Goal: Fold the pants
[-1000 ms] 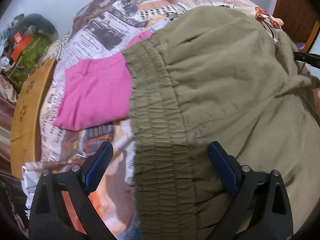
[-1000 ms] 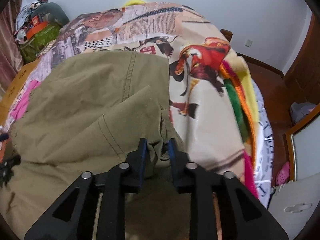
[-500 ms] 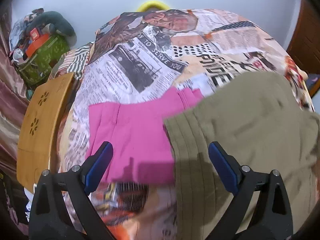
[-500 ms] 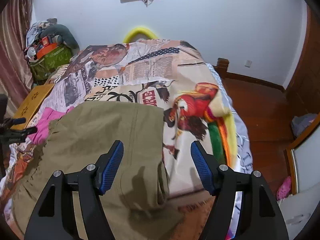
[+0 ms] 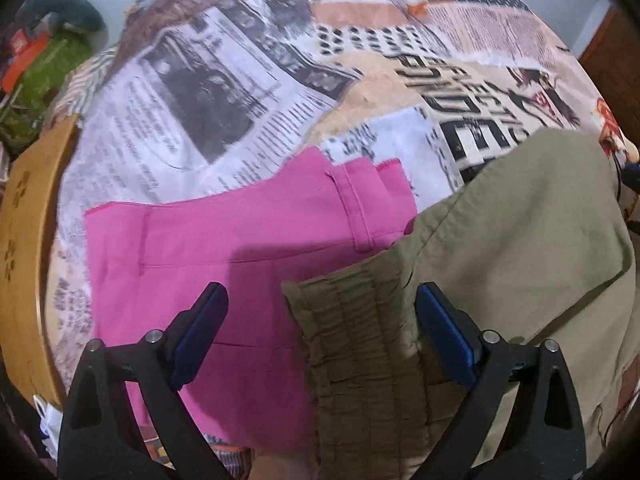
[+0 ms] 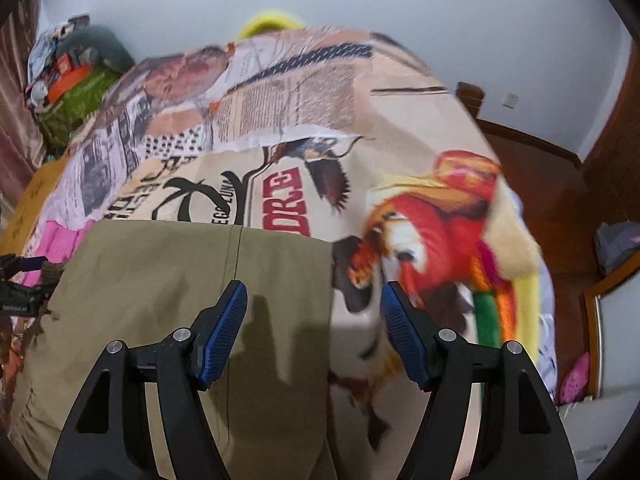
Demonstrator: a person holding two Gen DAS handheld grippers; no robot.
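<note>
A bed (image 6: 360,128) fills the room's middle, covered by a bedspread (image 5: 248,80) printed with newspaper clippings and a red parrot (image 6: 436,232). Behind it stands a plain pale wall (image 6: 400,12) with a white socket (image 6: 510,100) low on the right. The floor (image 6: 552,184) is dark reddish wood, with brown wooden panelling (image 6: 616,152) at the right edge. A light wooden board (image 5: 24,240) borders the bed's left side, beside a green bundle (image 6: 80,96) and a maroon curtain (image 6: 16,120).
</note>
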